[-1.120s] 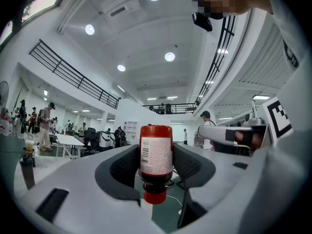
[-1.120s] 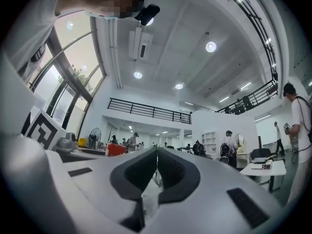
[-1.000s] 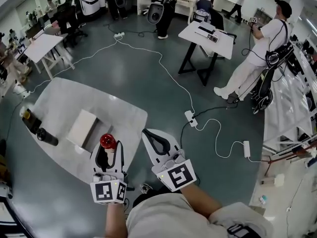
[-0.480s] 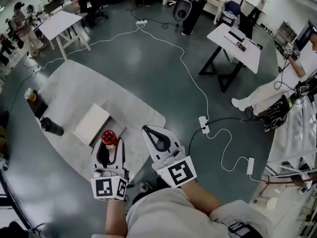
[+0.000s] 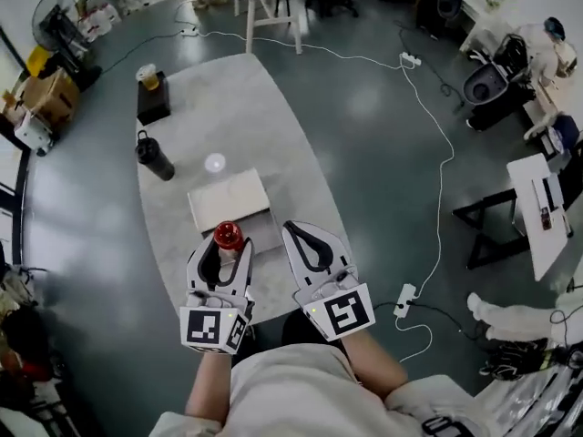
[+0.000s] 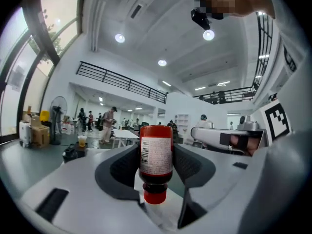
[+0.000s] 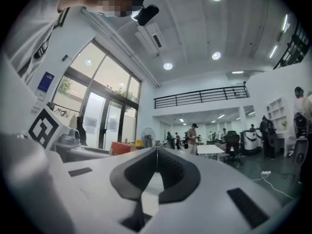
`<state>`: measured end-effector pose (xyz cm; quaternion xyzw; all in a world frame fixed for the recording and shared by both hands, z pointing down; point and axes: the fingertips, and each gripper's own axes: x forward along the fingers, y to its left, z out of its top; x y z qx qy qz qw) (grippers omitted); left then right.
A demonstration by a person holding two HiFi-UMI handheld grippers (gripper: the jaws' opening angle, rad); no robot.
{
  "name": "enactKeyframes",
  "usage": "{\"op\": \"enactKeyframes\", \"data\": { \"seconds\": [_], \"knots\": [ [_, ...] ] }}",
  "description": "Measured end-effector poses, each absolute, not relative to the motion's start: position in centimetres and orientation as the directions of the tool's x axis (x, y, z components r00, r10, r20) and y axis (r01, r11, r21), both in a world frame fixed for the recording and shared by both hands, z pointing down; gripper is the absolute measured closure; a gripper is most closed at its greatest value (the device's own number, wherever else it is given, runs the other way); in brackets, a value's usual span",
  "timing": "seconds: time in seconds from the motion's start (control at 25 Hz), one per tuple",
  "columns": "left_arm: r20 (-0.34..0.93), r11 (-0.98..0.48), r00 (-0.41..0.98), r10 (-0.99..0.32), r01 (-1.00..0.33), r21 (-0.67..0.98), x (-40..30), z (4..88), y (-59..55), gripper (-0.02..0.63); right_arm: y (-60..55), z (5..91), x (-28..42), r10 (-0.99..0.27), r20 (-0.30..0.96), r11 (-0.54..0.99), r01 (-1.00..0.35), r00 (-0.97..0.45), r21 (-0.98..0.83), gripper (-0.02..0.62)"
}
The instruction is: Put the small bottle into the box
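My left gripper is shut on a small dark-red bottle with a white label, held with its red cap toward the camera in the left gripper view. The bottle hangs just in front of the flat white box that lies on the grey oval table. To the right of it my right gripper is shut with nothing in it; its dark pads meet in the right gripper view. Both grippers are raised near the table's front edge.
A black flask stands on the table's left side. Behind it is a black case with a cup of orange drink. A small round white thing lies beyond the box. Cables run over the floor at right.
The head view has swung round: the table and box now lie straight ahead instead of off to the left. Both grippers keep their pose, the left still shut on the bottle.
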<state>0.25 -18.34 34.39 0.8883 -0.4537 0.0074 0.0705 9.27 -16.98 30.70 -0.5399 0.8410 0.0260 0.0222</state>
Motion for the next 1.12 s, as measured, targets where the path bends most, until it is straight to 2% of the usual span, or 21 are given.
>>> {"op": "enactKeyframes", "data": {
  "seconds": [0.24, 0.44, 0.76, 1.12],
  "knots": [
    [0.127, -0.403, 0.419, -0.899, -0.905, 0.138, -2.6, 36.1, -19.8, 0.376, -20.5, 32.7, 7.4, -0.809, -0.01, 0.588, -0.809, -0.588, 0.001, 0.569],
    [0.176, -0.344, 0.371, -0.912, -0.924, 0.165, -3.2, 38.1, -20.8, 0.376, -22.6, 34.6, 6.3, -0.763, 0.019, 0.646, -0.763, -0.646, -0.015, 0.569],
    [0.292, -0.355, 0.408, -0.865, -0.909, 0.217, -3.2, 44.1, -23.0, 0.376, -24.8, 41.0, 5.6, -0.755, 0.176, 0.633, -0.772, -0.631, -0.055, 0.569],
    [0.493, -0.383, 0.51, -0.705, -0.859, 0.34, -1.4, 54.3, -25.2, 0.375, -27.3, 48.8, 7.5, -0.764, 0.349, 0.538, -0.834, -0.543, -0.122, 0.569]
  ]
}}
